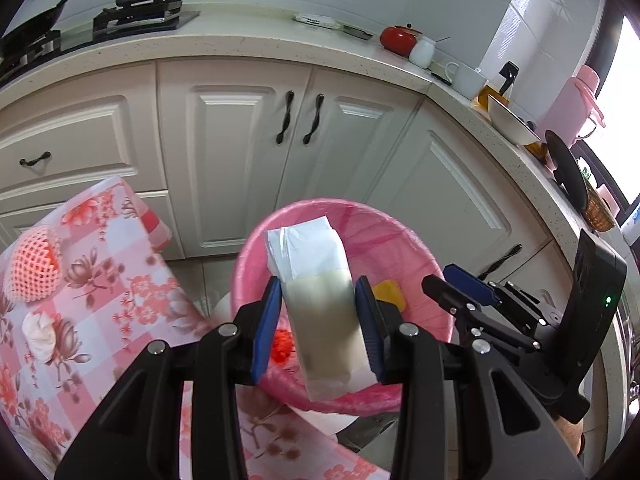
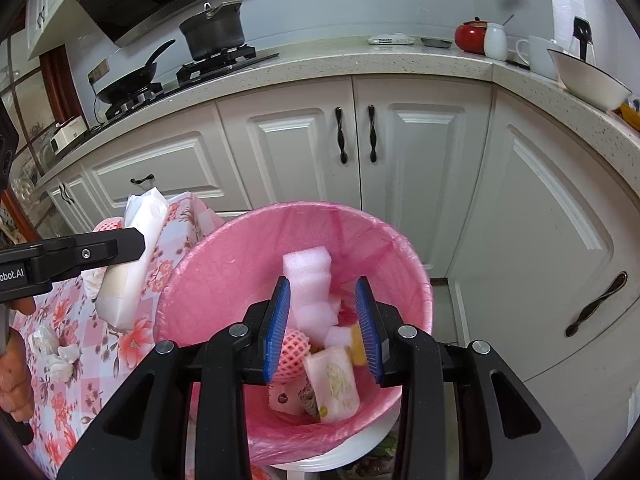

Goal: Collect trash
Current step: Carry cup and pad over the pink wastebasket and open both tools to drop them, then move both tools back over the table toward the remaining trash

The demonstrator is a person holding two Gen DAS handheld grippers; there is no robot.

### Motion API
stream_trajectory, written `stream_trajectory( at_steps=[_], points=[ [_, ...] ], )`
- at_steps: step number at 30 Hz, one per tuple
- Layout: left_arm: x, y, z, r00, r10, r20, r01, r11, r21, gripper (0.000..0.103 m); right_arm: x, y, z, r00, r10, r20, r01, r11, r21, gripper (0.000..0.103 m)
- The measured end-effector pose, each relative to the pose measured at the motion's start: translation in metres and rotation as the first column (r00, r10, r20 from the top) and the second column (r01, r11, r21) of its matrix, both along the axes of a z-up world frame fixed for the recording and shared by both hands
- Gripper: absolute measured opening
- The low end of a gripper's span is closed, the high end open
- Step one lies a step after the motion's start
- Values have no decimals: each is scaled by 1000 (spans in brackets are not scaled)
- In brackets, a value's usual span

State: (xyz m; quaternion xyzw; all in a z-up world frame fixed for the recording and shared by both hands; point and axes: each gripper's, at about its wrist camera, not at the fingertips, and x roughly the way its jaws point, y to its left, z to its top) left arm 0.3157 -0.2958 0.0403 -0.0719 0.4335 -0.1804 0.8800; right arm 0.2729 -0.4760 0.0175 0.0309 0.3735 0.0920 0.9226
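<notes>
**Left gripper carries a white packet at the bin; right gripper spread above the bin**

The bin (image 2: pixel 224 276), lined with a pink bag, stands on the floor between the table (image 1: pixel 100 280) with its flowered pink cloth on the left and the white cabinet doors (image 2: pixel 420 168) behind and to the right. The table's edge lies just beside the bin's left rim. Open floor shows only as a narrow strip between the bin and the cabinets.

The left gripper (image 1: pixel 318 324) is clamped on a white packet (image 1: pixel 316 280), its blue pads pressing both long sides near the middle. The right wrist view shows the packet tilted over the table's edge, just left of the bin's rim. The packet is long and soft-looking, wrapped in thin plastic, white at the far end and creamy toward the near end.

The right gripper (image 2: pixel 324 328) sits over the bin's mouth with its fingers apart and nothing touching them. A pink foam piece (image 2: pixel 308 276) appears between them, beyond the pads. Lower in the bin lie a pink foam net (image 2: pixel 294 354) and a white wrapper (image 2: pixel 334 384).

On the table rest another foam net (image 1: pixel 34 264) and a crumpled tissue (image 1: pixel 40 334).
</notes>
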Motion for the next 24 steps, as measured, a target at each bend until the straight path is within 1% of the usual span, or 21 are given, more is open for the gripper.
stream_trajectory(
  at_steps=[3,4,5,6,7,8,10,13,16,19,22,24],
  points=[
    [3,-4,-4,1000,-3,-9,3,1000,-10,39,0,-3,-2,1000,-5,-1,5,1000,3,34],
    [4,-5,-5,1000,-1,-14,1,1000,-19,43,0,-4,-2,1000,-7,-2,7,1000,4,34],
    [5,-6,-7,1000,-5,-23,5,999,-31,51,-1,-5,-2,1000,-9,-2,9,1000,5,34],
    [6,-6,-8,1000,-9,-28,8,999,-33,53,-1,-6,-3,1000,-13,-3,13,1000,5,34],
    [6,-7,-9,999,-11,-30,10,1000,-29,53,-1,-8,-3,1000,-16,-5,16,1000,7,37],
    [6,-8,-10,999,-14,-32,13,1000,-27,55,-2,-10,-3,1000,-20,-6,20,1000,12,43],
    [4,-5,-12,999,-11,-35,9,999,-30,60,-4,-14,-3,1000,-27,-3,27,999,18,48],
    [-1,2,-14,999,-1,-33,0,1000,-25,60,-9,-17,-2,999,-35,3,34,999,15,50],
    [-12,15,-16,999,18,-29,-19,1000,-21,60,-16,-17,-1,999,-39,7,38,999,21,57],
    [-28,31,-17,999,41,-15,-41,999,-6,60,-25,-12,2,999,-28,18,28,999,20,60],
    [-47,53,-18,997,74,0,-74,997,3,61,-37,-2,3,1000,-8,25,7,1000,27,66],
    [-59,67,-19,995,95,7,-95,995,9,62,-44,5,4,1000,8,29,-9,1000,29,67]
  ],
)
